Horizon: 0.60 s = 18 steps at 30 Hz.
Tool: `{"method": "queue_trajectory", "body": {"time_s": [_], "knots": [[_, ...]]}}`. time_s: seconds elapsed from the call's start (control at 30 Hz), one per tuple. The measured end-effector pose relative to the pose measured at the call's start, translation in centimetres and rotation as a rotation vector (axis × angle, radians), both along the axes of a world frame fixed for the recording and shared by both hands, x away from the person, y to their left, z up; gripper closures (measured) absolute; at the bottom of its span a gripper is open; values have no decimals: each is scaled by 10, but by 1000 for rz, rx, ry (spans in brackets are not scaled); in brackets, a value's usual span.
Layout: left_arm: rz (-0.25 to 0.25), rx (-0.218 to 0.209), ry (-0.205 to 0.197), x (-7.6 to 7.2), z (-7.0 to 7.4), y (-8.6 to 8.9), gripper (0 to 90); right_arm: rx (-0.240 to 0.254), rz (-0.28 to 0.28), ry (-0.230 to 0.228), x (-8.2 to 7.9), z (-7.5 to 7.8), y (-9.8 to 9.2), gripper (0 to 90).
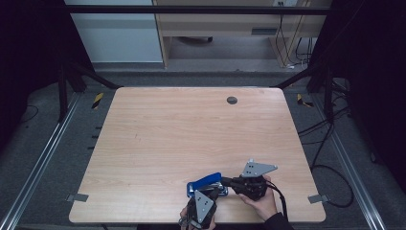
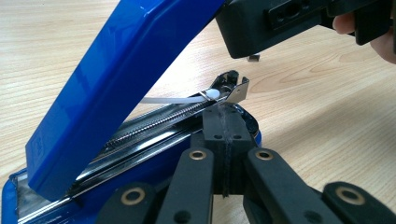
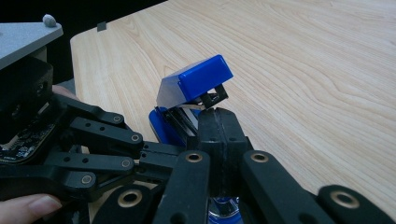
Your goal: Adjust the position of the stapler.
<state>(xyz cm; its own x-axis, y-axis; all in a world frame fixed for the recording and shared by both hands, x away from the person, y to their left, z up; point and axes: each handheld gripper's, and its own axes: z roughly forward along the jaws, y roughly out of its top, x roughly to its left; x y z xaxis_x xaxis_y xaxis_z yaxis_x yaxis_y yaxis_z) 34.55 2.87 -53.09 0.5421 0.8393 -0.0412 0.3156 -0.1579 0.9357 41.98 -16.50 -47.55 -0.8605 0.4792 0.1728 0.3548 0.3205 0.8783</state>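
**One blue stapler, lid raised, two closed grippers at the near edge**

High view: one blue stapler [image 1: 206,184] lies on the wooden worktop [image 1: 191,129], close to its near edge and right of the middle. Its lid is tilted up and its base is flat on the wood. Left gripper [image 1: 207,190], jaws together, reaches up from the near edge onto the stapler's near side. Right gripper [image 1: 224,181], also closed, comes in from the right and meets the stapler's right end. One round grey cap [image 1: 231,100] sits near the far edge.

Left gripper view: the left gripper's [image 2: 224,140] jaws are pressed flat together, their tip against the front end of the metal staple channel [image 2: 154,126]. The blue lid [image 2: 116,88] slants up to the left above it.

Right gripper view: the right gripper's [image 3: 219,126] jaws are shut tight, with nothing between them. Their tip is at the stapler [image 3: 194,93], just below the raised lid's front end.
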Motion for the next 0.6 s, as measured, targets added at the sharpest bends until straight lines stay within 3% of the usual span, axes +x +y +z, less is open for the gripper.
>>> {"method": "queue_trajectory", "body": {"time_s": [0.6], "knots": [[-3, 1, -2, 0, 0, 0, 899, 26, 24, -21, 1, 1, 2, 900]]}}
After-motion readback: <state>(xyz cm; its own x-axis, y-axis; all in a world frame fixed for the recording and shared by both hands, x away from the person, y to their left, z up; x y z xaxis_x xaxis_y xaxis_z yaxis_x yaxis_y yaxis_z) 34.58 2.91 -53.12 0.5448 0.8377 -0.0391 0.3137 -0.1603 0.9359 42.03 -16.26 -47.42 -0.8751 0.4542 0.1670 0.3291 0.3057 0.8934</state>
